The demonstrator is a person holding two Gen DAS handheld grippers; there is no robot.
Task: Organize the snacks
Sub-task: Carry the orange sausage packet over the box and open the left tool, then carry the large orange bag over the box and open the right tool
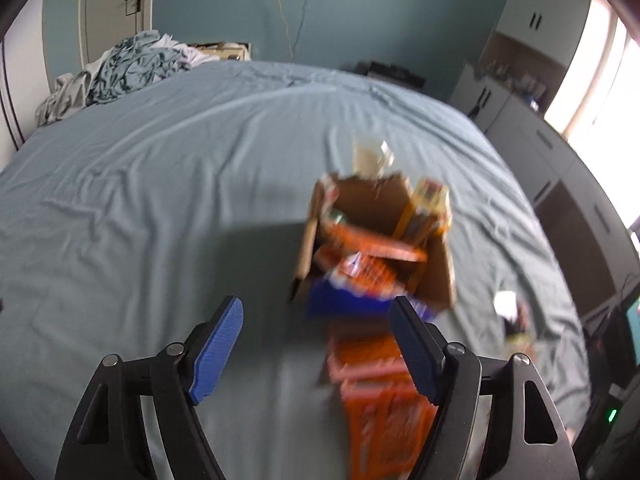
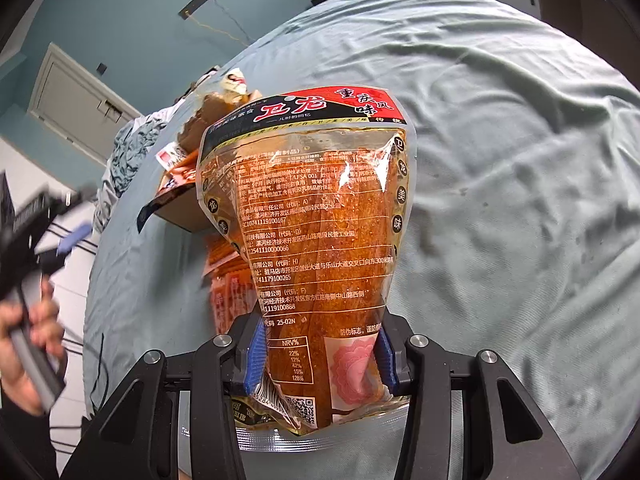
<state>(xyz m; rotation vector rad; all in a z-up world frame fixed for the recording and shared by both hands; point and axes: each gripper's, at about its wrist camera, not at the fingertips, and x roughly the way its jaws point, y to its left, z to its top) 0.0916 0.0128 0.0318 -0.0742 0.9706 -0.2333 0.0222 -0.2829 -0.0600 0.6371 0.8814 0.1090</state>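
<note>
Right tool (image 2: 320,354) clamped on a clear spicy-strip snack bag (image 2: 316,216), blocking most of its view. Left tool (image 1: 316,344) wide open, nothing between. Cardboard box (image 1: 438,276) of snacks mid-bed (image 1: 160,200), orange packets (image 1: 380,412) spilled near it, crumpled sheets (image 1: 120,72) far left.

Black tool (image 1: 316,312); ribbed blue pads (image 1: 218,350)

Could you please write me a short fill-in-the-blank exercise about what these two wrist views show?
1. The right claw is shut on a clear snack ____ with a red and black top.
2. The cardboard box of snacks stands on a ____ with a pale blue sheet.
3. The left claw has its blue pads wide ____, with nothing between them.
4. The orange packet lies on the sheet ____ the box.

Missing words: bag; bed; open; outside
</note>
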